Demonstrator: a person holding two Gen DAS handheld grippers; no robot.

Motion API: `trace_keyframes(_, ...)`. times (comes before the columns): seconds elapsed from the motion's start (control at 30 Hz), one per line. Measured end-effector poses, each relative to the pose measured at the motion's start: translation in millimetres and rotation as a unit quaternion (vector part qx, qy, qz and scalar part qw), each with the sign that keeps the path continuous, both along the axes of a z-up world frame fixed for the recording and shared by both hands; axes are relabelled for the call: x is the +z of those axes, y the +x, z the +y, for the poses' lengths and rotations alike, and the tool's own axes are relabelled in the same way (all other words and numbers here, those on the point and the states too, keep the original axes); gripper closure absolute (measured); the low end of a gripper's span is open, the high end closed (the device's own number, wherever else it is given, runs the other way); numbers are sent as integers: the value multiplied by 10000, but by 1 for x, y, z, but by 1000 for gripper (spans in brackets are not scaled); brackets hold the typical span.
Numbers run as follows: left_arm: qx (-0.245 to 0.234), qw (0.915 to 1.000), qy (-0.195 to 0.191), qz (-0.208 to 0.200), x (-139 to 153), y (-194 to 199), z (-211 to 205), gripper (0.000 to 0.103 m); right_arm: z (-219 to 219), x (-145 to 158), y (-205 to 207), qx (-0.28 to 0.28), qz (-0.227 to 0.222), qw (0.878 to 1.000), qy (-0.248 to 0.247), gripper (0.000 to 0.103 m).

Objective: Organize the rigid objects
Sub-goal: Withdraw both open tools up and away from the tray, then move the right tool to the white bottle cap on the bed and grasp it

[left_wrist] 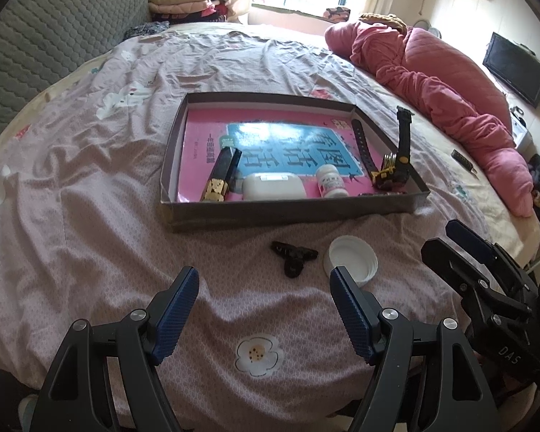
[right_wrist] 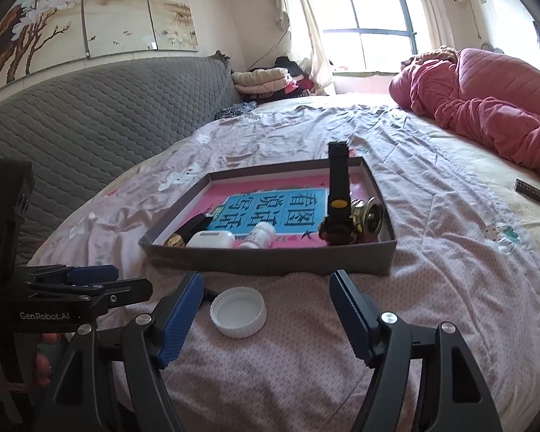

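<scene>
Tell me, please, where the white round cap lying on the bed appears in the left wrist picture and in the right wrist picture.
Left wrist view: the white cap lies right of centre, before the box's near wall, beside a small black object.
Right wrist view: the cap lies low, left of centre, between the open right gripper fingers.
Shared landmark: the shallow box with the pink and blue book.

In the right wrist view the left gripper (right_wrist: pixel 90 277) hides most of the small black object — perhaps a clip. The pill bottle (right_wrist: pixel 259 235) label is blurred, and the box (right_wrist: pixel 270 257) wall hides the watch (right_wrist: pixel 336 216) base.
</scene>
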State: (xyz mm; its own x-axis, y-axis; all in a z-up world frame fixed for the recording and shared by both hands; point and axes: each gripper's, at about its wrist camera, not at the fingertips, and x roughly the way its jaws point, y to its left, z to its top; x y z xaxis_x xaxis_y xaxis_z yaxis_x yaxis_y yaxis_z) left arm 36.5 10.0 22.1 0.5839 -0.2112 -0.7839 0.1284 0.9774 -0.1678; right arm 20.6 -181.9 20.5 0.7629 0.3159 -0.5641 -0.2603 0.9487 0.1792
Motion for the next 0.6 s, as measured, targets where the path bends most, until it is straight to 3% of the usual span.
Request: trace_keyframes(0.6, 74, 9998, 17, 207, -14, -4, 7, 27, 20, -25, 12, 342, 525, 9978, -219, 31)
